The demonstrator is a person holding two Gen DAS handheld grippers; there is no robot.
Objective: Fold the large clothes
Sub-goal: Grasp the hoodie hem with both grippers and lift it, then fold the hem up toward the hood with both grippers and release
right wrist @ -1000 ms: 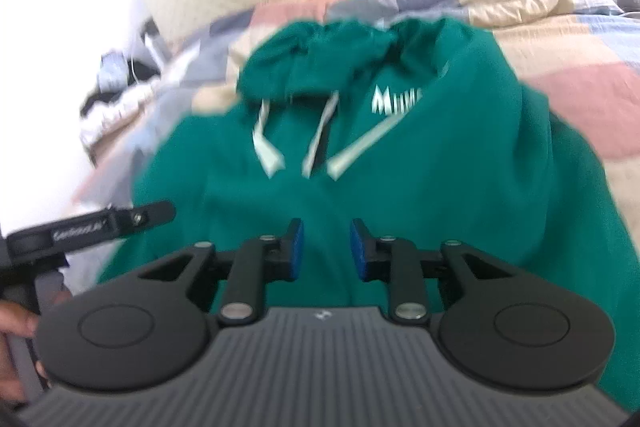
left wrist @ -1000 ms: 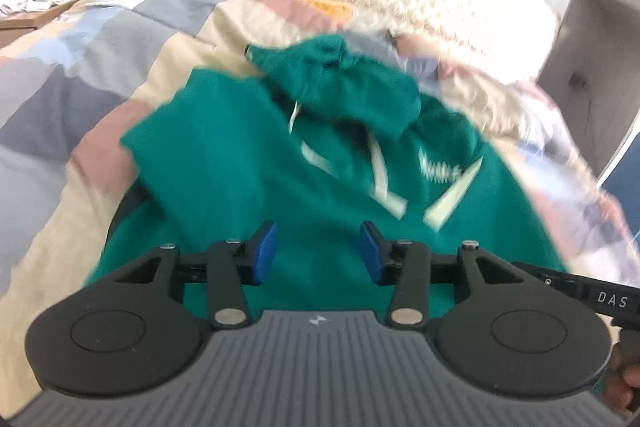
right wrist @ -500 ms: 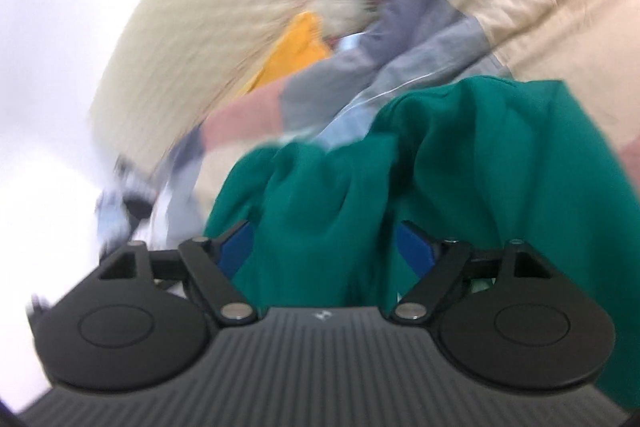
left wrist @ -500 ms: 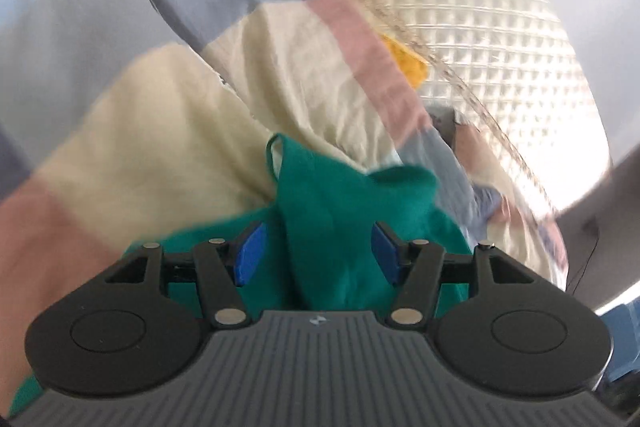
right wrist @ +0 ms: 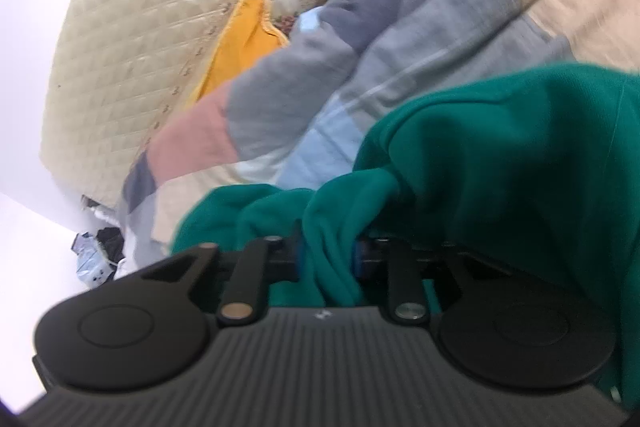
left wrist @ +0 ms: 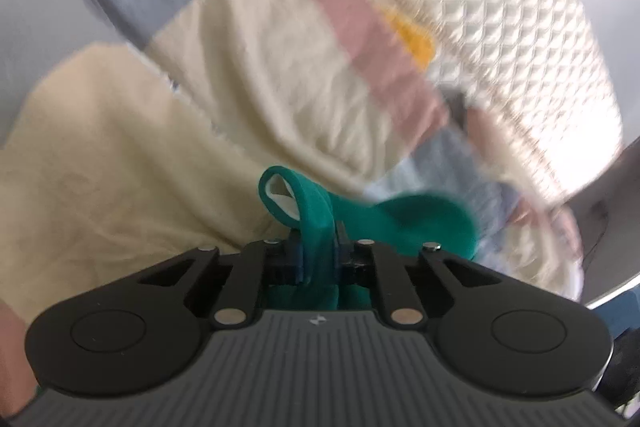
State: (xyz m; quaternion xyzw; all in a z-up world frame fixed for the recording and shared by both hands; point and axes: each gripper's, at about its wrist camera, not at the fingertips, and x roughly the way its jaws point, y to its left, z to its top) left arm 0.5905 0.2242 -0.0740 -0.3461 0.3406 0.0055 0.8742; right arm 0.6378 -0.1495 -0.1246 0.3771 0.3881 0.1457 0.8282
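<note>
1. My left gripper (left wrist: 318, 259) is closing, and its jaws pinch a fold of the green hoodie (left wrist: 420, 223).
2. My right gripper (right wrist: 328, 259) is closing too, with bunched green cloth squeezed between its jaws.
3. The hoodie lies on the patchwork quilt (left wrist: 248, 75), near the cream headboard (left wrist: 500, 7).

Bright daylight, blown-out white glare at corners, motion-blurred bedding, strong fisheye edge curvature.

A home bedroom was shown: a bed spread with a patchwork quilt (left wrist: 120, 163), backed by a cream quilted headboard (right wrist: 132, 27).
</note>
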